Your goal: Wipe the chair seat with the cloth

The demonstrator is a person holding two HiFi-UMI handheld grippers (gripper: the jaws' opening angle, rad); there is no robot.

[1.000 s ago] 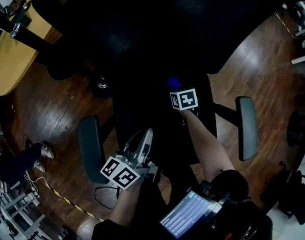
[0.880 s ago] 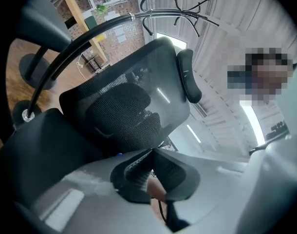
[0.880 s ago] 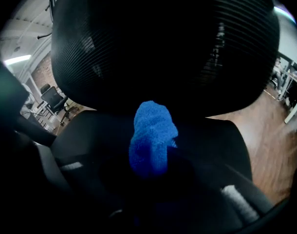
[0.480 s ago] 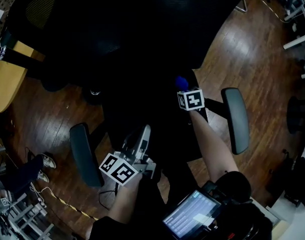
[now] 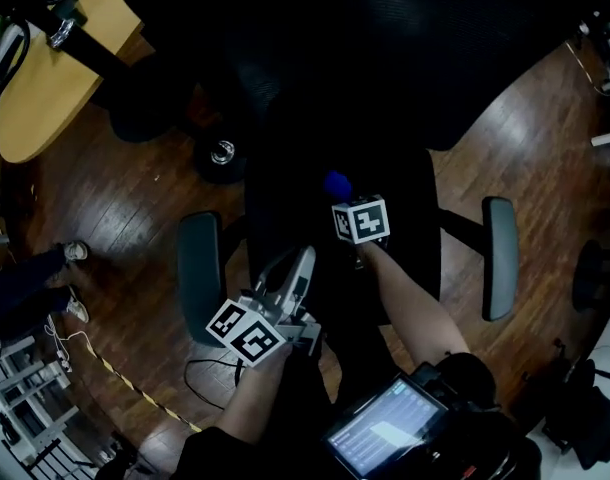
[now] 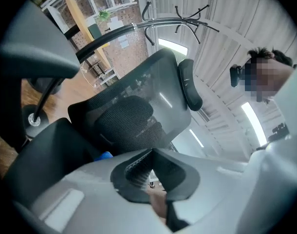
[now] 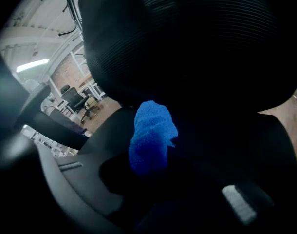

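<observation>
Fluffy blue cloth (image 7: 152,130), clamped in right claw (image 7: 149,164), is best pressed flat across black chair seat (image 5: 285,218); left claw (image 6: 152,152) closed, empty.

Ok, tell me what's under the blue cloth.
The black chair seat lies beneath the blue cloth, which the right gripper holds clamped. Whether the cloth touches the seat is lost in the dark.

wooden table (image 5: 45,88) top left | plank floor (image 5: 115,218) | lit tablet (image 5: 380,436) bottom | shoe (image 5: 74,252) left
</observation>
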